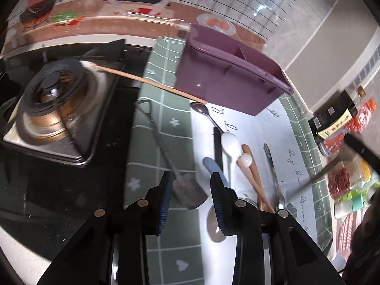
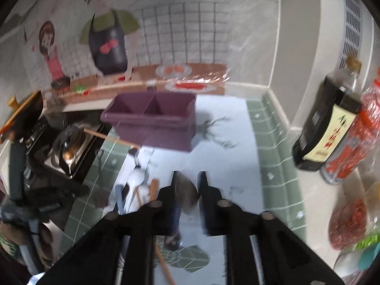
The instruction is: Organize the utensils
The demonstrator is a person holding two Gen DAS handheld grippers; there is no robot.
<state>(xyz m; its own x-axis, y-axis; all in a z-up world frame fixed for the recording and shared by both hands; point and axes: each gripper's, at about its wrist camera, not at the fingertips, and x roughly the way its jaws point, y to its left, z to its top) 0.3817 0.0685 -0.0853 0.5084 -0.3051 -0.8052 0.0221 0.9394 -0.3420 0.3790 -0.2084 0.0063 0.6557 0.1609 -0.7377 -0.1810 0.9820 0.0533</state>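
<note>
A purple divided utensil holder (image 1: 228, 76) stands at the back of the green-and-white mat (image 1: 166, 123); it also shows in the right wrist view (image 2: 152, 116). Before it lie a metal spoon (image 1: 204, 112), white spoons (image 1: 230, 142), wooden-handled utensils (image 1: 251, 166), a blue handle (image 1: 213, 166), a metal spatula (image 1: 187, 190) and a chopstick (image 1: 152, 83). My left gripper (image 1: 191, 190) is open above the spatula blade. My right gripper (image 2: 187, 187) is shut on a metal spoon (image 2: 186, 194), whose bowl shows between the fingers.
A gas stove burner (image 1: 52, 109) sits at the left. A soy sauce bottle (image 2: 327, 123), a red-labelled bottle (image 2: 356, 137) and jars of chilli (image 2: 346, 225) stand at the right by the wall. The illustrated backsplash (image 2: 106, 35) runs behind.
</note>
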